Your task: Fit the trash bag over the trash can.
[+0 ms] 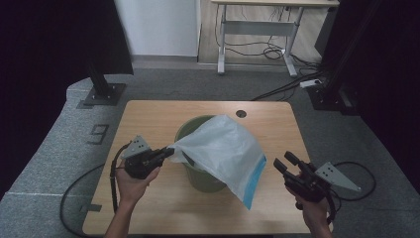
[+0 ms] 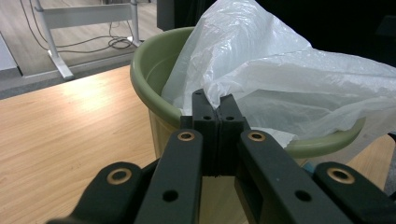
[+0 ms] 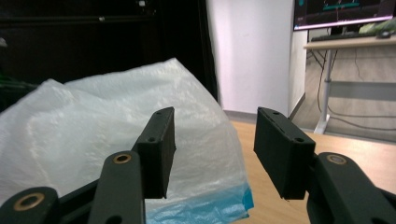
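Note:
A green plastic bin stands in the middle of the wooden table. A translucent white bag with a blue band along one edge is draped over the bin and hangs down its right side. My left gripper sits just left of the bin, shut on the bag's left corner. In the left gripper view the jaws are pressed together at the bin rim, with the bag pinched at their tips. My right gripper stands open to the right of the bag, holding nothing. The bag lies beyond its jaws.
A round cable hole is in the table's far edge. Behind the table stands a white-legged desk with cables on the floor. Black stand bases sit on the carpet at far left and far right.

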A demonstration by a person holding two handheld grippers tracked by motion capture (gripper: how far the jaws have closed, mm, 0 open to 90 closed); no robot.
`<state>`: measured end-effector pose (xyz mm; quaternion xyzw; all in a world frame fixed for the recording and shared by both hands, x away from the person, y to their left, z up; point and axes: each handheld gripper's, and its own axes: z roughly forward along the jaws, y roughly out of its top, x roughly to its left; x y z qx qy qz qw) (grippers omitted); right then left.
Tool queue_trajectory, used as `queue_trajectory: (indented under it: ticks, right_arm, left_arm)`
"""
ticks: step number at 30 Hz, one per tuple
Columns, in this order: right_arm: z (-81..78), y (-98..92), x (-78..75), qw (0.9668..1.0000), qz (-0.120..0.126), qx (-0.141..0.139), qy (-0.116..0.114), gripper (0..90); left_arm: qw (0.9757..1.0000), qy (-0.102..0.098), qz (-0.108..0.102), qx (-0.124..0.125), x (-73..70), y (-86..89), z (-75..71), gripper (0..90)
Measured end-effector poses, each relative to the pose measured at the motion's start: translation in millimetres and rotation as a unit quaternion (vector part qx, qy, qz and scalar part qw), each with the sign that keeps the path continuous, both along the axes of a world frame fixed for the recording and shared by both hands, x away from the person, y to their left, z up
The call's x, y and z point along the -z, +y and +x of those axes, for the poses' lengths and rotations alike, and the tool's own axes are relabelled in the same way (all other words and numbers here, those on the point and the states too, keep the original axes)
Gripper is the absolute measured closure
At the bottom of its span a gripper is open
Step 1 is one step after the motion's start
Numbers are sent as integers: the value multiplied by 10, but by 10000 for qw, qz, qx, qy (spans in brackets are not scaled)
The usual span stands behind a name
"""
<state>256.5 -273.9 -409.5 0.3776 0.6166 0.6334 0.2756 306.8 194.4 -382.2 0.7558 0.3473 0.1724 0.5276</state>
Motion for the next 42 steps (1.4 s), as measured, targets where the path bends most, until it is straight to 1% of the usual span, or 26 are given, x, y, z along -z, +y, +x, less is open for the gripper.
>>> queue_trajectory:
  ticks: [4,5,6,9,12,14,15,16,19,21,23,25,27,30,32,34,36,37,38,39,40,41,42]
  right_arm:
    - [97,38,87,9998,-65,-36,173,463]
    - [97,38,87,9998,-65,-36,173,463]
    - [141,79,125,9996,-102,-81,238,457]
    - [204,166,171,9992,-142,-192,317,435]
    - [261,271,210,9985,-180,-356,379,401]
    - [290,345,242,9974,-192,-523,450,370]
    - [290,345,242,9974,-192,-523,450,370]
    - [305,420,295,9962,-222,-651,536,336]
    - [281,522,381,9946,-268,-793,617,302]
    - [243,580,417,9938,-361,-860,600,284]
    - [225,603,434,9938,-437,-843,581,271]
    - [231,602,451,9932,-434,-888,609,254]
    - [242,597,460,9932,-435,-875,630,245]
    - [259,589,489,9925,-250,-952,728,215]
    - [234,650,523,9913,-291,-1040,747,184]
    - [202,712,551,9901,-305,-1124,777,171]
    - [161,776,560,9891,-356,-1213,757,161]
    - [161,776,560,9891,-356,-1213,757,161]
    - [130,828,545,9882,-473,-1268,724,151]
    - [130,828,545,9882,-473,-1268,724,151]
    - [122,847,535,9884,-501,-1257,687,151]
    - [134,881,520,9885,-538,-1249,664,151]
    - [142,890,519,9884,-555,-1247,668,151]
  left_arm:
    - [10000,17,-9,14,-3,-7,4,888]
    - [10000,17,-9,14,-3,-7,4,887]
    - [10000,18,-13,17,-5,-11,6,887]
    - [10000,18,9,18,-2,-22,11,887]
    - [10000,46,60,53,8,-64,28,885]
    - [9999,57,82,66,11,-90,38,882]
    - [9999,57,82,66,11,-90,38,881]
    - [9999,82,99,86,16,-113,50,879]
    - [9998,108,132,111,30,-146,62,874]
    - [9998,108,145,119,36,-155,61,873]
    - [9998,113,104,132,48,-153,66,873]
    - [9998,120,80,131,51,-147,67,873]
    - [9998,127,64,130,53,-145,65,871]
    - [9998,138,31,133,57,-142,64,869]
    - [9998,155,7,140,58,-149,66,863]
    - [9997,161,41,159,46,-160,63,855]
    - [9997,165,36,187,21,-166,58,843]
    - [9997,165,36,187,21,-166,58,832]
    - [9994,193,-17,269,-18,-163,52,809]
    - [9994,193,-17,269,-18,-163,52,768]
    - [9991,221,-18,369,-55,-166,46,768]
    - [9990,164,-2,427,-99,-173,14,624]
    - [9990,164,-2,427,-99,-173,14,566]
